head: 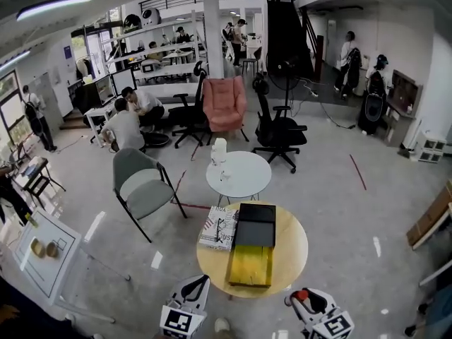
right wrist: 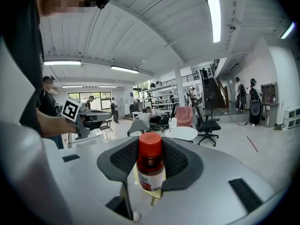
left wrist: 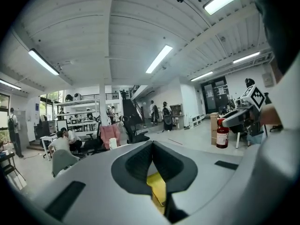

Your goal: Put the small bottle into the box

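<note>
A yellow box [head: 250, 265] lies on the round wooden table [head: 289, 249], with a black box [head: 256, 224] butting against its far end. My right gripper [head: 300, 299] is near the table's front right edge, shut on the small bottle [right wrist: 151, 168]. The bottle has a red cap [head: 301, 296] and a pale label, and it stands upright between the jaws. My left gripper [head: 200, 282] hovers at the front left edge. Its jaws meet with nothing between them. The yellow box [left wrist: 157, 191] shows below the left gripper [left wrist: 152, 149]. The left gripper view also catches the bottle [left wrist: 222, 134] at the right.
A printed magazine [head: 219, 228] lies left of the black box. Behind stands a white round table [head: 244, 182] with a white jug [head: 219, 150]. A grey chair [head: 145, 186] is to the left, a white board [head: 46, 253] at the far left. People sit and stand farther back.
</note>
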Motion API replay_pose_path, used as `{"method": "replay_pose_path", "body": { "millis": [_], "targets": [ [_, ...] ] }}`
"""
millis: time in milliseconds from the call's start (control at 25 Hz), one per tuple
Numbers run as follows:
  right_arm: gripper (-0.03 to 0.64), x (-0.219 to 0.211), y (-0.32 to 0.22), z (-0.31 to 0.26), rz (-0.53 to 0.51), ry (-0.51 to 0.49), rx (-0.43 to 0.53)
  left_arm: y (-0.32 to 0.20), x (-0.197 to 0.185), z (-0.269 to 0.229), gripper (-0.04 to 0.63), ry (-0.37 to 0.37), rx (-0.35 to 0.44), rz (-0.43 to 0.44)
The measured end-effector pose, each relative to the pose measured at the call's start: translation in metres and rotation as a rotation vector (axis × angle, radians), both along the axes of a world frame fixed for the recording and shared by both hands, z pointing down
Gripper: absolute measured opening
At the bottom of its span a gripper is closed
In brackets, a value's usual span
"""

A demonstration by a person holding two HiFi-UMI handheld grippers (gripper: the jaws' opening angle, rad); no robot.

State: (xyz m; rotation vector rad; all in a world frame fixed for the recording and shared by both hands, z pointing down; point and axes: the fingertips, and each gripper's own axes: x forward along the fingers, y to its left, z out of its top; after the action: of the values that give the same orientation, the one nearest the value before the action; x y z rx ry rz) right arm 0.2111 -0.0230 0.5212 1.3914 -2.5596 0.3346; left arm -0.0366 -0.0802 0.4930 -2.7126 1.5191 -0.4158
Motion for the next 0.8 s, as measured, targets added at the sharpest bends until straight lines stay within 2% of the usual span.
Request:
{"method": "replay_pose_path", "body": {
  "millis": [480, 800],
  "targets": [
    [0.158, -0.017, -0.080, -0.021, 0.033, 0.031, 0.024, -0.085, -0.004, -0.013, 0.018, 0.001, 0.019, 0.068],
    [0.158, -0.044, -0.115, -0.027, 0.052, 0.044, 0.046, -0.122, -0.036, -0.005, 0.018, -0.004, -0.013, 0.084]
  ]
}}
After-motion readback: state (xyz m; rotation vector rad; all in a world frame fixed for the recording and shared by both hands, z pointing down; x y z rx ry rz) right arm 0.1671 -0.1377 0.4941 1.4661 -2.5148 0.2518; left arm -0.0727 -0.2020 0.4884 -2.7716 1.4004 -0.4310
